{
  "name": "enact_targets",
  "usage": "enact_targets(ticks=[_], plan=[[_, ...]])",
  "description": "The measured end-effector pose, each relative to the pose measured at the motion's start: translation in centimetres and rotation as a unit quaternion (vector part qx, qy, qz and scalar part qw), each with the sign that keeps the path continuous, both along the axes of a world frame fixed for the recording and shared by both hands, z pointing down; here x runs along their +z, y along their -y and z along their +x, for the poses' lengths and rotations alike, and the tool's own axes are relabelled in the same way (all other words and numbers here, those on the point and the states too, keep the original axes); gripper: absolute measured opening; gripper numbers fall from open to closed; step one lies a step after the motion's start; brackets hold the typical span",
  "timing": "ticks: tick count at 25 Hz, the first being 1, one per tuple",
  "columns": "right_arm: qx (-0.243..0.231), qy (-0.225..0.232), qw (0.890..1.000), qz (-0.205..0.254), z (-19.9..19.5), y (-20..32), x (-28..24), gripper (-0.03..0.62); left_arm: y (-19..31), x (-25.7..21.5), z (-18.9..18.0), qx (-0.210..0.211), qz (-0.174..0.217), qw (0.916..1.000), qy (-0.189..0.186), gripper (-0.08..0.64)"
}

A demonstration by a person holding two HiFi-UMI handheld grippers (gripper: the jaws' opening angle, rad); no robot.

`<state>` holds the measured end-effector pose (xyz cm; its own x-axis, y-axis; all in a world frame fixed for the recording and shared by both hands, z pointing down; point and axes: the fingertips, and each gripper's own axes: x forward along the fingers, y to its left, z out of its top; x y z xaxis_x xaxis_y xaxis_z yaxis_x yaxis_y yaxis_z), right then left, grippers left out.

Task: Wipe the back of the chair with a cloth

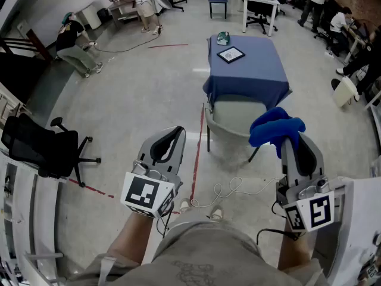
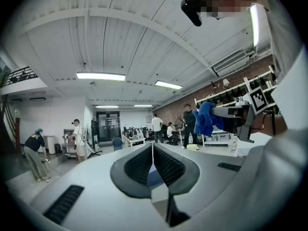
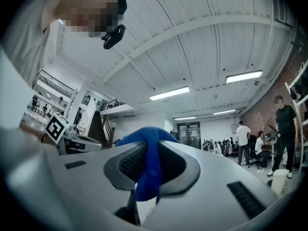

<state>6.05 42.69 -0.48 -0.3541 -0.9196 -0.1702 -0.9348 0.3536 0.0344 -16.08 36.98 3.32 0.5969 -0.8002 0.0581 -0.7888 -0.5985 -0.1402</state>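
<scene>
The floor (image 1: 137,100) is grey and smooth, and a white cable (image 1: 229,190) lies by the person's feet. The right gripper (image 1: 290,143) is squeezed tight on a blue cloth (image 1: 275,128), which bunches over its tip, near the grey chair (image 1: 235,113). The left gripper (image 1: 174,133) is closed with nothing in it. Both point forward, about flat. Past the chair stands a table (image 1: 262,70) with a blue cover.
</scene>
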Motion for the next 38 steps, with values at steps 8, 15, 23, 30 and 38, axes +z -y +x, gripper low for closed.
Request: enact_targets(ticks=[8, 15, 23, 30, 38], plan=[[-0.002, 0.018, 1.0, -0.006, 0.9, 0.5, 0.8, 0.077, 0.6, 1.6, 0.5, -0.02, -0.013, 0.9997, 0.01, 0.025], [-0.007, 0.023, 1.0, -0.016, 3.0, 0.6, 1.8, 0.077, 0.3, 1.4, 2.8, -0.019, -0.01, 0.9997, 0.011, 0.025], [-0.006, 0.024, 0.999, -0.033, 3.8, 2.2, 3.8, 0.077, 2.0, 3.4, 2.8, -0.032, -0.057, 0.9978, -0.012, 0.242], [-0.013, 0.015, 0.998, -0.057, 4.3, 5.9, 5.8, 0.077, 6.0, 5.5, 4.2, -0.021, -0.086, 0.996, -0.008, 0.245], [-0.013, -0.011, 0.993, -0.114, 4.6, 13.1, 10.7, 0.077, 12.9, 11.6, 5.4, -0.001, -0.16, 0.9871, 0.001, 0.256]])
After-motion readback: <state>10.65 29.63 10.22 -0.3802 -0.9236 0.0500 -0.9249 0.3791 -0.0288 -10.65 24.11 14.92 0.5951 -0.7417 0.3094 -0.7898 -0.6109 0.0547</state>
